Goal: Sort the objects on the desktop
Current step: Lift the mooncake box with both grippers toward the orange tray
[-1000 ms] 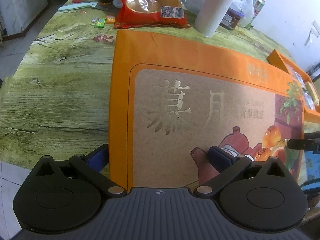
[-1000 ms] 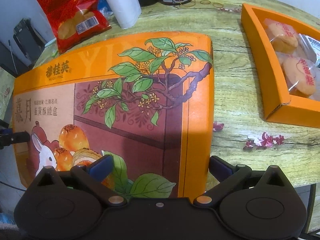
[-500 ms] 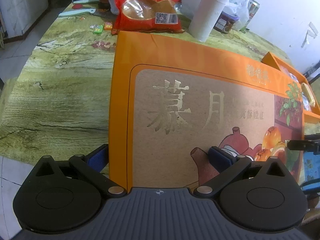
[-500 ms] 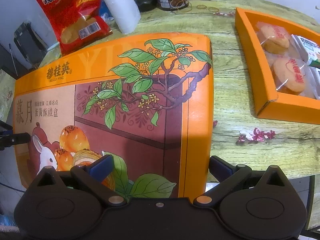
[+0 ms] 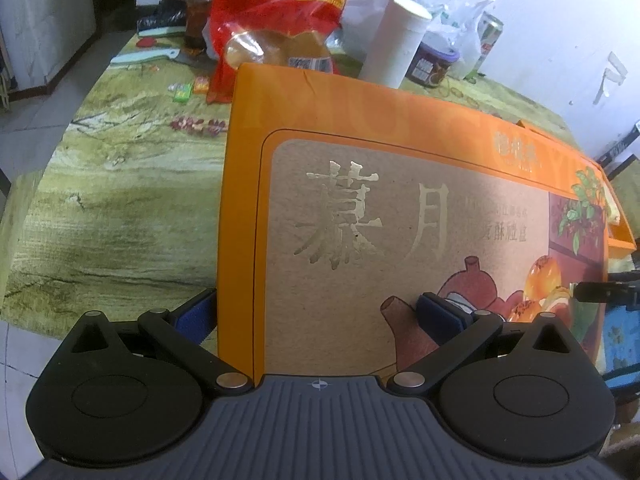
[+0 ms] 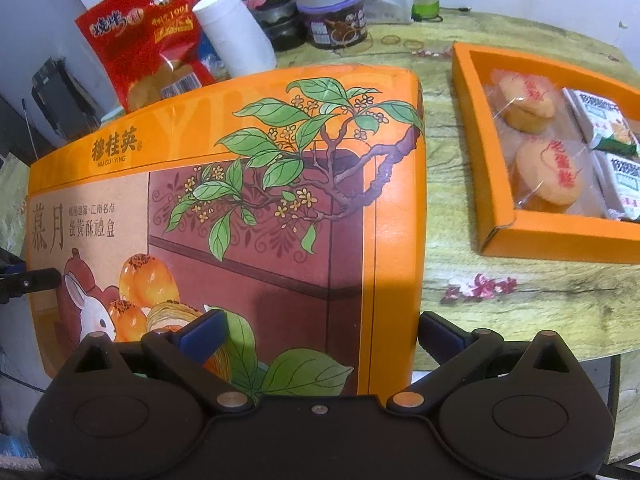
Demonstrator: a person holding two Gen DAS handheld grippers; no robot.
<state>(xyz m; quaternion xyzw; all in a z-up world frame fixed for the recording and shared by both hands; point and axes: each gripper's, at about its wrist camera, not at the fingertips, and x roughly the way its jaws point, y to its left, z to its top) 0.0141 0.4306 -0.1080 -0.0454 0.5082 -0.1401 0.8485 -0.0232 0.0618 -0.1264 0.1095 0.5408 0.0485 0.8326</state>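
A large orange gift-box lid (image 5: 400, 220) with gold characters and a rabbit picture fills both views, held above the green marbled table (image 5: 100, 208). My left gripper (image 5: 316, 312) is shut on its near left corner, one blue pad beside the edge and the other on the printed face. The right gripper (image 6: 320, 336) is shut on the lid (image 6: 280, 184) at its near right corner in the same way. To the right lies the open orange tray (image 6: 560, 236) with wrapped pastries and packets; only its edge (image 5: 620, 240) peeks past the lid in the left wrist view.
Behind the lid stand a red snack bag (image 5: 276, 20), a white paper roll (image 5: 396, 44) and a purple-lidded tub (image 5: 434, 64). A knife (image 5: 144, 56) and small candies (image 5: 182, 92) lie at the far left. The table's near edge drops to tiled floor.
Both grippers have risen and tipped back with the lid held fast. More of the clutter behind now shows, and the pastry tray sits larger in the right wrist view.
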